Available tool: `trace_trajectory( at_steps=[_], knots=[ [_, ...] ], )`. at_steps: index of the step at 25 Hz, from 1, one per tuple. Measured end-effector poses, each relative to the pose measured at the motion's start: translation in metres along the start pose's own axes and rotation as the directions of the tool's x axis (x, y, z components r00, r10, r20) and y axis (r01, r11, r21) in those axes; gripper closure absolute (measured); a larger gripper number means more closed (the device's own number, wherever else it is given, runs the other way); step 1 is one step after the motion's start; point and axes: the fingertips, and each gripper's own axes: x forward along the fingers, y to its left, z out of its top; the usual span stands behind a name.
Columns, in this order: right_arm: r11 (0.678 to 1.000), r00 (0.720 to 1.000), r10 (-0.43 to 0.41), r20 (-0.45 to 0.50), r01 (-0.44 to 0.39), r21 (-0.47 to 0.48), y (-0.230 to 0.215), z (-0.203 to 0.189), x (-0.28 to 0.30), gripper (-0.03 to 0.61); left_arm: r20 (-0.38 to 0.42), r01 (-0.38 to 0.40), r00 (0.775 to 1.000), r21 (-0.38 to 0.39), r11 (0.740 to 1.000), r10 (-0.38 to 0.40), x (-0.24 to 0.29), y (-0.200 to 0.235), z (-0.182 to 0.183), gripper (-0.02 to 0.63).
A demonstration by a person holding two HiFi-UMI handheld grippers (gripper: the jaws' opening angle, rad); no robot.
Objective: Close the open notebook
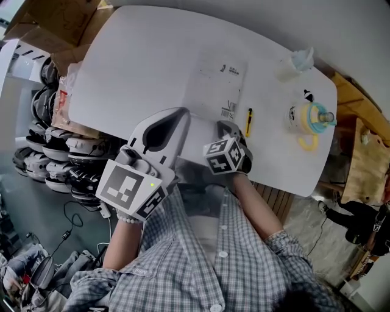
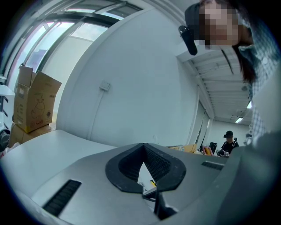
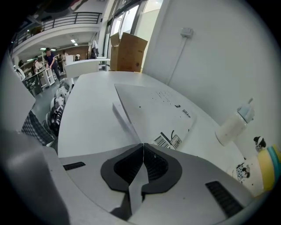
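Note:
The white notebook (image 1: 213,85) lies on the white table (image 1: 140,61), with a barcode label (image 3: 169,140) on its near corner. My right gripper (image 3: 143,145) is at that near edge (image 1: 220,125), shut on a thin white leaf (image 3: 127,121) of the notebook that rises at a slant from the book to the jaws. My left gripper (image 1: 181,111) hovers just left of the notebook over the table's front edge. Its jaws meet at the tips (image 2: 144,146) with nothing held.
A yellow pen (image 1: 248,122) lies right of the notebook. Further right stand a colourful cup-like object (image 1: 311,119) and a pale bottle (image 1: 300,61). Cardboard boxes (image 1: 49,18) and stacked helmets (image 1: 49,158) are off the table's left side.

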Motion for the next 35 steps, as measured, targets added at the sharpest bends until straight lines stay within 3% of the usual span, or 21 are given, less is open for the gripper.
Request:
trace_trajectory(
  at_steps=[16, 23, 26, 35],
  knots=[
    [0.985, 0.992, 0.123, 0.04, -0.127, 0.116, 0.002, 0.0, -0.003, 0.555, 0.015, 0.013, 1.0, 0.01, 1.0, -0.013, 0.005, -0.005, 0.004, 0.607],
    [0.975, 0.986, 0.094, 0.138, -0.119, 0.186, -0.013, 0.014, -0.022, 0.557, 0.03, 0.003, 1.0, 0.014, 1.0, -0.004, 0.007, -0.004, 0.009, 0.607],
    [0.958, 0.978, 0.096, 0.186, -0.141, 0.248, -0.023, 0.02, -0.031, 0.557, 0.033, 0.011, 0.999, 0.02, 1.0, -0.012, 0.01, -0.008, 0.009, 0.607],
    [0.941, 0.946, 0.012, 0.324, -0.12, 0.316, -0.065, 0.044, -0.066, 0.557, 0.057, 0.003, 0.998, 0.032, 0.999, -0.005, 0.013, -0.009, 0.017, 0.607]
  ],
)
